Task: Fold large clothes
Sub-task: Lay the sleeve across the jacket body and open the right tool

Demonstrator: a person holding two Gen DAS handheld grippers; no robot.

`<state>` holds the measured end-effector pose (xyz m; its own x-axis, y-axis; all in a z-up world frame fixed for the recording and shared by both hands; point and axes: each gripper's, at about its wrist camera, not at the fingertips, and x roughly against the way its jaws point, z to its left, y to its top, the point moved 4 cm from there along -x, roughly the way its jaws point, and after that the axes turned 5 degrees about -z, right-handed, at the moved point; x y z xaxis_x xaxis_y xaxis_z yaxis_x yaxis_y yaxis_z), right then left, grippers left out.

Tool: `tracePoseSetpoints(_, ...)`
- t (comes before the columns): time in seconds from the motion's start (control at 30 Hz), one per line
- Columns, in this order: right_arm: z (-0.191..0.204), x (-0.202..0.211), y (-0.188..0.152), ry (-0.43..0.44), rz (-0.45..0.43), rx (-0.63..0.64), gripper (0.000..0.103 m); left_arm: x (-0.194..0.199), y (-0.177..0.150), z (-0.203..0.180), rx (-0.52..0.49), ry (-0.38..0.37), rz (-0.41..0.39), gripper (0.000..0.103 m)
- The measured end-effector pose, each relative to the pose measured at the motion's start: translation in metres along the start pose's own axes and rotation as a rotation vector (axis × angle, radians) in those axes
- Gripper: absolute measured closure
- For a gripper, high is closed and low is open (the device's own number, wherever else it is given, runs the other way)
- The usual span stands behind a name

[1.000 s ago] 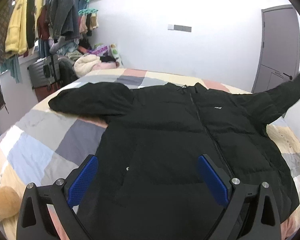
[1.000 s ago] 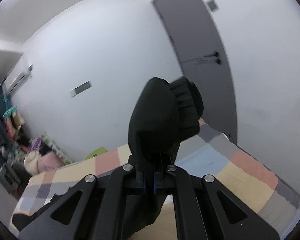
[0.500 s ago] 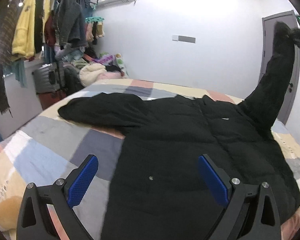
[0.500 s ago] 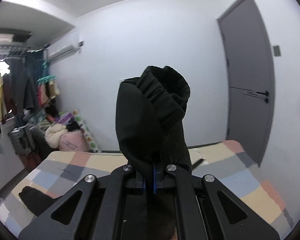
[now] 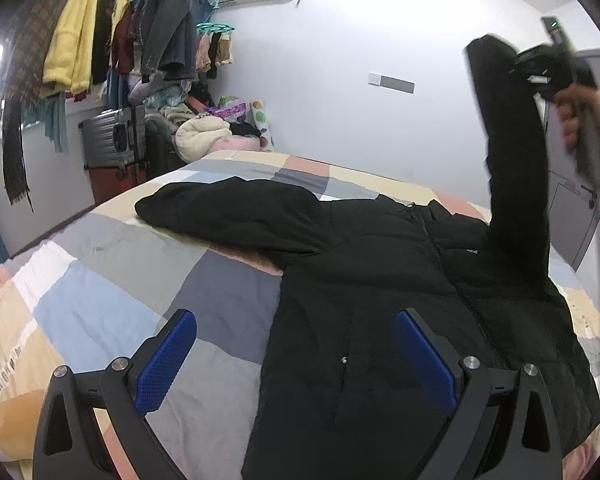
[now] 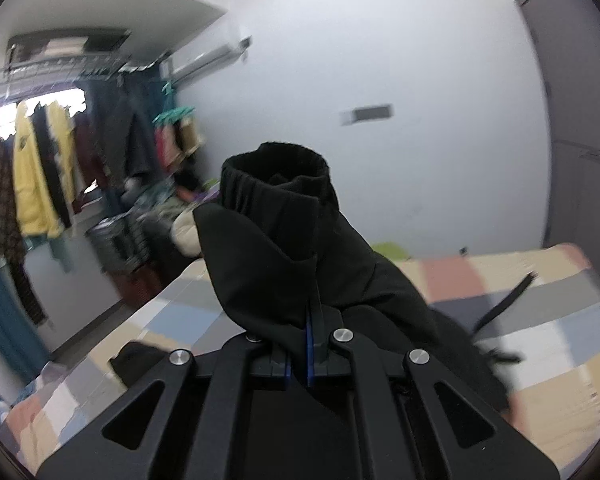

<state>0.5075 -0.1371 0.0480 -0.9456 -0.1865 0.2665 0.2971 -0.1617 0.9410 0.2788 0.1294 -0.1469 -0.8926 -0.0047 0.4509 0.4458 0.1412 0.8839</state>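
Note:
A large black puffer jacket [image 5: 400, 300] lies front up on a bed with a patchwork cover [image 5: 112, 280]. Its left sleeve [image 5: 228, 216] lies flat, stretched out to the left. My right gripper [image 6: 300, 344] is shut on the cuff end of the right sleeve [image 6: 276, 220] and holds it high above the jacket; the raised sleeve [image 5: 512, 184] and the right gripper [image 5: 548, 68] also show in the left wrist view. My left gripper [image 5: 296, 352] is open and empty, over the jacket's lower left hem.
A clothes rail with hanging garments [image 5: 84, 40] and a grey suitcase [image 5: 112, 140] stand at the left beyond the bed. A pile of clothes [image 5: 204, 136] lies at the bed's far corner. A grey door [image 5: 584, 208] is at the right.
My right gripper has lifted the right sleeve from low at the bed's right side to upright, and swung it left towards the jacket's body. My left gripper stays open over the hem.

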Motion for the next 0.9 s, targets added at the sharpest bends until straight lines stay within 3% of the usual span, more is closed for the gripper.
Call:
tracePoseSetpoints(0.17,0.046,-0.046,-0.073,0.090,0.110,0.027,0.098,-0.008,-0.003,0.025,0.077,0.004,0.018,0.002)
tracePoseSetpoints(0.37,0.056,-0.089,-0.190,0.132,0.274,0.041,0.098,-0.017,-0.011,0.033,0.085,0.020,0.043,0.002)
tracePoseSetpoints(0.53,0.057,-0.116,-0.257,0.125,0.373,0.089,0.098,-0.023,-0.015,0.028,0.071,0.017,0.057,0.002)
tracePoseSetpoints(0.7,0.050,-0.139,-0.296,0.115,0.411,0.098,0.099,-0.033,-0.020,0.025,0.080,-0.001,0.080,0.002)
tracePoseSetpoints(0.9,0.055,-0.142,-0.299,0.114,0.409,0.091,0.099,-0.046,-0.025,0.019,0.074,0.003,0.109,0.002)
